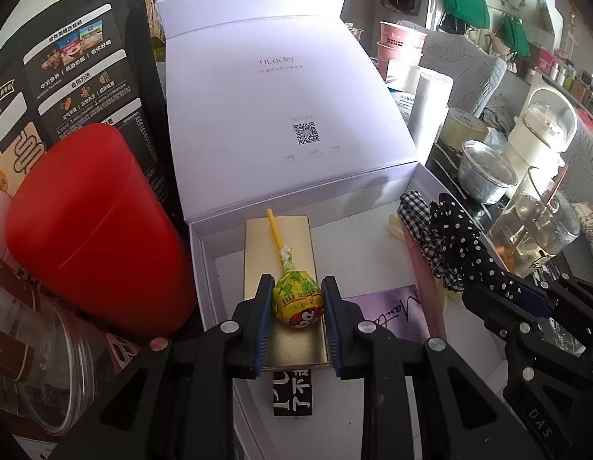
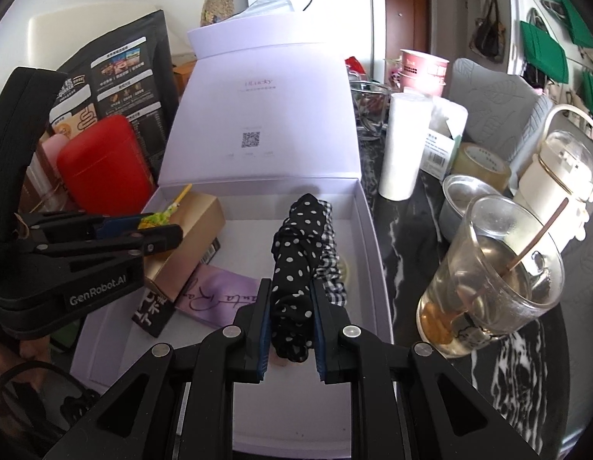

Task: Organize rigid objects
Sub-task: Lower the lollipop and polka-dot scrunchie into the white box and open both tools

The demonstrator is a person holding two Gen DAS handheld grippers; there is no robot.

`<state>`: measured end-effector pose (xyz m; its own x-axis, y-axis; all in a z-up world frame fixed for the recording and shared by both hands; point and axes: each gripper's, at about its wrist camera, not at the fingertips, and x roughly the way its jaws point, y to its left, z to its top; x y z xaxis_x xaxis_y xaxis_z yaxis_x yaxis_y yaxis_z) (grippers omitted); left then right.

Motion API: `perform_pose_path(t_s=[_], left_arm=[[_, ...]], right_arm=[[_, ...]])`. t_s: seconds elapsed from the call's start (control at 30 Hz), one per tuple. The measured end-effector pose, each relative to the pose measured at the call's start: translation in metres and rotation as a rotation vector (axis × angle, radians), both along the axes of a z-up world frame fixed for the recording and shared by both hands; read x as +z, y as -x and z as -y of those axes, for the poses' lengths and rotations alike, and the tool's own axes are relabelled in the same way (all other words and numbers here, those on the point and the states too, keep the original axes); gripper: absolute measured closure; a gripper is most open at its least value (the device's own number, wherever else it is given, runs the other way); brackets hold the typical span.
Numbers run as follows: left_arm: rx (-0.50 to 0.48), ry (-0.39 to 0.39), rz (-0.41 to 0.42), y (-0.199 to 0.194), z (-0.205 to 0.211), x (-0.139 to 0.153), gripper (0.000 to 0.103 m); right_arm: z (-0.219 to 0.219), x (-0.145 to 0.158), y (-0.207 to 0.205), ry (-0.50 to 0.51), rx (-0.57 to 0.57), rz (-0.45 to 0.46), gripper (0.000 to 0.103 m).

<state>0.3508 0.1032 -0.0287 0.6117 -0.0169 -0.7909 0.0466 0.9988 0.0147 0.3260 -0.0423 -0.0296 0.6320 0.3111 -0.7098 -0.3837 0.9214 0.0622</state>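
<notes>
The white box (image 1: 423,184) has "ULucky" printed inside its open lid. In it, the left claw (image 1: 296,299) grips a lollipop (image 1: 296,301) above the gold case (image 1: 258,237), stick toward 11 o'clock. The right claw (image 2: 290,308) clamps a dotted scrunchie (image 2: 296,245), lying toward 12 o'clock.

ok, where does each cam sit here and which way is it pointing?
Left wrist: on the left gripper, facing forward and down into the white box; own fingers bracket the lollipop on the gold box; right gripper shows at right.
Right wrist: on the right gripper, facing into the same box; own fingers clamp the polka-dot scrunchie; left gripper shows at left.
Shared: box, lollipop, scrunchie, red canister.
</notes>
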Motion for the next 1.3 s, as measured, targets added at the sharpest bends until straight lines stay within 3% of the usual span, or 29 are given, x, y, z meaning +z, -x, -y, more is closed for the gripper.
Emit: perform_pose_path(t_s=[0.23,0.43,0.67,0.8,1.3], left_arm=[[-0.026,0.041,-0.006,-0.001,0.001,0.0,0.078],[-0.092,0.065,-0.003,-0.001,0.012,-0.001,0.078],[-0.16,0.004,-0.034,-0.005,0.035,-0.012,0.078],[-0.145,0.041,-0.07,-0.01,0.034,-0.023,0.078],[-0.094,0.001,-0.089,-0.014,0.035,-0.03,0.078]], right_arm=[[-0.013,-0.004,0.002,0.004,0.065,-0.001,0.085],[-0.008,-0.009,-0.004,0.014,0.044,-0.013,0.085],[0.002,-0.019,-0.011,0.035,0.016,-0.035,0.084],[0.005,-0.022,-0.014,0.031,0.012,-0.048,0.084],[-0.001,-0.03,-0.018,0.044,0.015,-0.074,0.082]])
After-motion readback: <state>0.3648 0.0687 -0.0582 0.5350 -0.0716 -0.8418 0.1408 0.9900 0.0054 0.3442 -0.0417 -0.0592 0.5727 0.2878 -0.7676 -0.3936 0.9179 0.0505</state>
